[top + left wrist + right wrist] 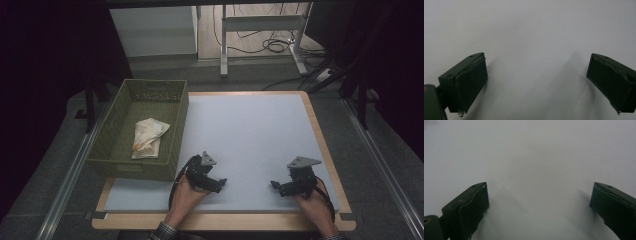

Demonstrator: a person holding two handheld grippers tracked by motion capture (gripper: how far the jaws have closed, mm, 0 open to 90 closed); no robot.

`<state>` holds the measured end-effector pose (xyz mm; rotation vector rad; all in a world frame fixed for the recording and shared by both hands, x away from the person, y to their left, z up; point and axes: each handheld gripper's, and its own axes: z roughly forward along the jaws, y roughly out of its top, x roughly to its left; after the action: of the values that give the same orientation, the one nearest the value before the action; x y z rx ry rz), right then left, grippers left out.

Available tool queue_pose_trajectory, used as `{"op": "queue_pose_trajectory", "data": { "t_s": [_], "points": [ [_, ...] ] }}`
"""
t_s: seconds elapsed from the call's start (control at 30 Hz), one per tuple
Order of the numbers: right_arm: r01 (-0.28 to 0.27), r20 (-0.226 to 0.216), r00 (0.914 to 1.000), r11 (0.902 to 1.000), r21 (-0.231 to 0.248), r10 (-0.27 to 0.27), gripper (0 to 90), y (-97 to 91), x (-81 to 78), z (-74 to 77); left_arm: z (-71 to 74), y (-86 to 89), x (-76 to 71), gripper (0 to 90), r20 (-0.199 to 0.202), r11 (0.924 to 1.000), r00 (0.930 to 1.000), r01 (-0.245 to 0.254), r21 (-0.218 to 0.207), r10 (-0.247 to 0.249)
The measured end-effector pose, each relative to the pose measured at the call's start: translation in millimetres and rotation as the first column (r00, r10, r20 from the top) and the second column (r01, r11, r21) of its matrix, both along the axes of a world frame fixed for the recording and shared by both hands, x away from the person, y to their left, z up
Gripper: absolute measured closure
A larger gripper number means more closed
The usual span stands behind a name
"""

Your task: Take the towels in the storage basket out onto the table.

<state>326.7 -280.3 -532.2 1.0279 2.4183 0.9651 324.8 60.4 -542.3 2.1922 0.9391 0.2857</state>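
1. My left gripper [214, 181] and right gripper [281, 186] both sit released near the surface's [250, 135] front edge.
2. Crumpled cloth [148, 137] lies inside the green basket [176, 137] at the left edge.

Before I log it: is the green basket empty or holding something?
Holding something: a crumpled whitish cloth lies on the floor of the green basket, whose rest looks bare.
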Motion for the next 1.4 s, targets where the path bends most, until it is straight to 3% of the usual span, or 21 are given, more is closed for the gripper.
{"op": "queue_pose_trajectory", "data": {
  "t_s": [0.23,0.63,1.4],
  "points": [
    [0.000,0.000,1.0000,1.0000,0.000,0.000,2.0,0.0,0.0,0.0,13.9,-4.5,1.2,3.1,0.020,0.9997,0.9996,0.018,-0.016,-0.018],
    [0.000,0.001,1.0000,1.0000,0.000,0.000,2.0,-0.1,0.0,0.0,34.8,-7.0,7.9,2.7,0.005,0.9983,0.9986,0.052,-0.027,-0.052],
    [-0.001,0.000,1.0000,1.0000,0.000,0.001,2.1,-0.1,0.0,0.0,99.7,-4.2,38.8,2.0,0.031,0.9959,0.9962,0.082,-0.037,-0.081]
  ]
}}
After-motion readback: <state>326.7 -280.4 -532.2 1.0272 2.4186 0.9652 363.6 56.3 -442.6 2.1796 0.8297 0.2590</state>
